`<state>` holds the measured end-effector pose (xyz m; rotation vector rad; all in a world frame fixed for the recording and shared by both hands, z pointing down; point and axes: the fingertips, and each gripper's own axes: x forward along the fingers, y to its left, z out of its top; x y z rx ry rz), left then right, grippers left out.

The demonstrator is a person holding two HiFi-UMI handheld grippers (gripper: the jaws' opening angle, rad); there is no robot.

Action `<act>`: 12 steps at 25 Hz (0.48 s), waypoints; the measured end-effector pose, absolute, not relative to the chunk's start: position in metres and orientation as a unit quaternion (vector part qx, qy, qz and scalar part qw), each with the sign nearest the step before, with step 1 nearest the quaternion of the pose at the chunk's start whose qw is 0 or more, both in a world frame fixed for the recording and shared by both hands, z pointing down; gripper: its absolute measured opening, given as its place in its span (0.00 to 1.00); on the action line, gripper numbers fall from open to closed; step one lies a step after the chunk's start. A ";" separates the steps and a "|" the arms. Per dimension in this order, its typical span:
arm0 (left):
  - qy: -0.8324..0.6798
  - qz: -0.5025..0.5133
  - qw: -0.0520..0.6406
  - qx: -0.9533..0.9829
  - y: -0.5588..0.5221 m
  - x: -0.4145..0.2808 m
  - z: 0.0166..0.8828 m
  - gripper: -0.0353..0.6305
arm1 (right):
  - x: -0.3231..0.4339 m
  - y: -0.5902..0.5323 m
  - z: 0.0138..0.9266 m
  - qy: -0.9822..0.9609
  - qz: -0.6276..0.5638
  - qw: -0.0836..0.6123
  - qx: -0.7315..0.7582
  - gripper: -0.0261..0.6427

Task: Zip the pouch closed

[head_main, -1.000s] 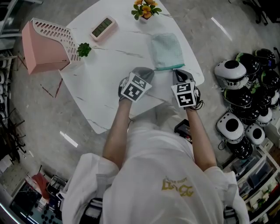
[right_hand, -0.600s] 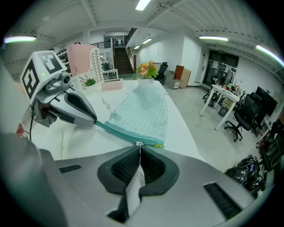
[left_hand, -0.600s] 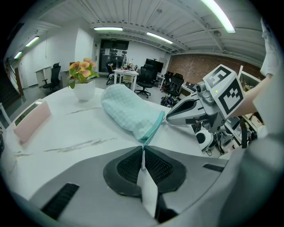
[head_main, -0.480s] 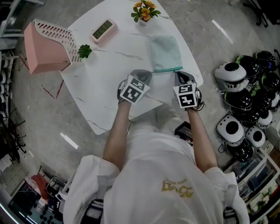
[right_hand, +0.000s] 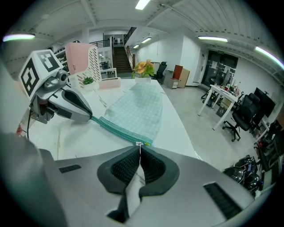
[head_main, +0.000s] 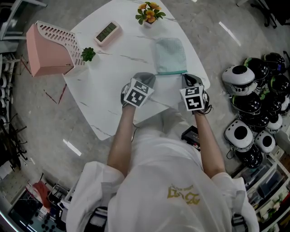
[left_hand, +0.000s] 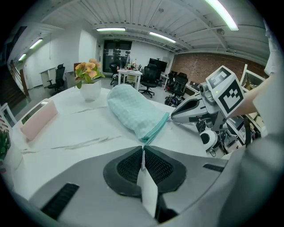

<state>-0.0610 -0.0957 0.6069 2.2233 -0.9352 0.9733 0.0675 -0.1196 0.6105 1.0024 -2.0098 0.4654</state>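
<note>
A light teal checked pouch point(head_main: 171, 54) lies on the white table point(head_main: 108, 86), its green zipper point(head_main: 171, 72) along the near edge. My left gripper point(head_main: 155, 75) is shut on the zipper's left end; in the left gripper view the jaws point(left_hand: 143, 150) pinch the corner of the pouch point(left_hand: 133, 111). My right gripper point(head_main: 184, 75) is shut on the small white zipper pull point(right_hand: 139, 144) at the right end of the pouch point(right_hand: 137, 108). Each gripper view shows the other gripper, the right gripper point(left_hand: 195, 111) and the left gripper point(right_hand: 73, 106), at the opposite end of the zipper.
A pink slotted holder point(head_main: 47, 47), a small green plant point(head_main: 87, 53), a pink clock point(head_main: 107, 31) and a flower pot point(head_main: 148, 11) stand at the table's far side. Black-and-white helmets point(head_main: 253, 104) are piled on the floor at the right. The table's near edge runs just under both grippers.
</note>
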 end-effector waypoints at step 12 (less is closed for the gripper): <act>-0.413 0.326 0.267 0.807 -0.105 -0.084 0.594 0.25 | 0.077 -0.127 0.584 -0.794 0.208 0.355 0.448 0.14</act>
